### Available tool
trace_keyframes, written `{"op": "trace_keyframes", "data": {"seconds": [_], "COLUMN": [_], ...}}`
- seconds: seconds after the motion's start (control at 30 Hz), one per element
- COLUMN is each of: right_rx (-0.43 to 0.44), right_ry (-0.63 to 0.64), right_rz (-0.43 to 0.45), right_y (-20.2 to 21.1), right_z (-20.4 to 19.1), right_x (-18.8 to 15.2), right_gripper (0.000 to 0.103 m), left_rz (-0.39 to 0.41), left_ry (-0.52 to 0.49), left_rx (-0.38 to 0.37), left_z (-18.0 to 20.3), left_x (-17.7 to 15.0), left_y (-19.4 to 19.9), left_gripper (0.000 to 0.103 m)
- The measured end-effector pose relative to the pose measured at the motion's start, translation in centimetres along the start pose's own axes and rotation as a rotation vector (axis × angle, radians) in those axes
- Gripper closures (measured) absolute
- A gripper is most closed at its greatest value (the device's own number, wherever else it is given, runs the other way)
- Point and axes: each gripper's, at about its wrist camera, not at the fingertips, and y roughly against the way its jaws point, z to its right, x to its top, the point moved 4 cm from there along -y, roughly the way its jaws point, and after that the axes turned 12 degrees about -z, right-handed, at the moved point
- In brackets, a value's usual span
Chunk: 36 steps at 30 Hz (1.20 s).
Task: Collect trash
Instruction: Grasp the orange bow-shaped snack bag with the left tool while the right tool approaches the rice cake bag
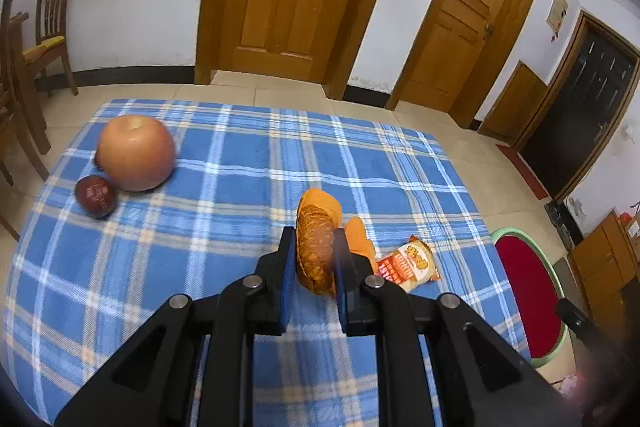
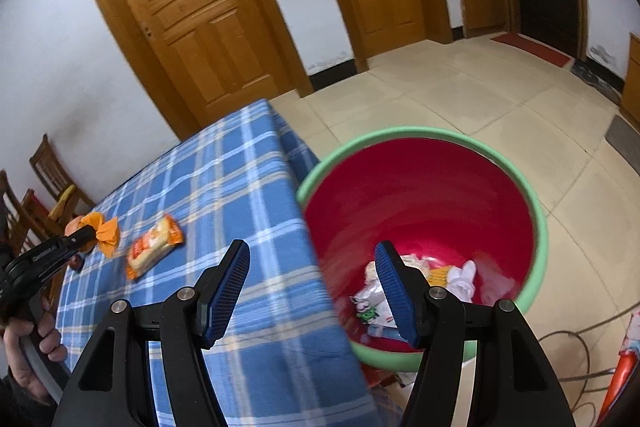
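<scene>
One round plastic bin (image 2: 536,211), red inside with a green rim, stands on the floor against the desk (image 1: 240,187), whose woven cover is blue plaid. Beside the bin, the right tool (image 2: 316,287) gapes empty above crumpled wrappers. Further from it, the left tool (image 1: 314,255) pinches a curled orange peel (image 1: 316,251) near a glossy snack packet (image 1: 408,263).

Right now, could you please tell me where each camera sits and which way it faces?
Left wrist: on the left tongs, angled down over the table; tongs shut on orange peel.
Right wrist: on the right tongs, open, above the bin; a hand shows.
Shared: table, peel, snack packet, bin.
</scene>
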Motion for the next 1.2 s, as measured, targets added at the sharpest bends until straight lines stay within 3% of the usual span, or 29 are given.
{"op": "trace_keyframes", "data": {"seconds": [0.4, 0.63, 0.8, 0.93, 0.97, 1.03, 1.2], "right_rx": [0.082, 0.113, 0.137, 0.101, 0.091, 0.08, 0.066], "right_ry": [0.175, 0.261, 0.295, 0.315, 0.324, 0.345, 0.398], "right_rz": [-0.088, -0.135, -0.187, -0.201, -0.202, -0.202, -0.191], "right_y": [-2.7, -4.8, -7.1, -9.1, -9.5, -10.4, -11.6], "right_z": [-8.1, -11.9, -14.0, -15.0, -15.2, -15.7, -17.1], "right_x": [-0.4, -0.4, -0.3, -0.1, -0.1, 0.0, 0.4], "right_gripper": [0.036, 0.023, 0.02, 0.019, 0.016, 0.0, 0.0], "left_rz": [-0.029, -0.028, -0.041, -0.047, -0.048, -0.051, -0.065], "left_ry": [0.083, 0.13, 0.154, 0.156, 0.156, 0.154, 0.153], "left_rx": [0.016, 0.007, 0.012, 0.039, 0.04, 0.044, 0.04], "left_z": [-4.3, -6.4, -7.5, -8.0, -8.1, -8.2, -8.2], "left_x": [-2.7, -3.6, -4.0, -4.1, -4.1, -4.2, -4.3], "left_y": [1.2, 1.4, 0.9, 0.4, 0.3, -0.1, -0.8], "left_gripper": [0.087, 0.087, 0.087, 0.087, 0.087, 0.087, 0.087]}}
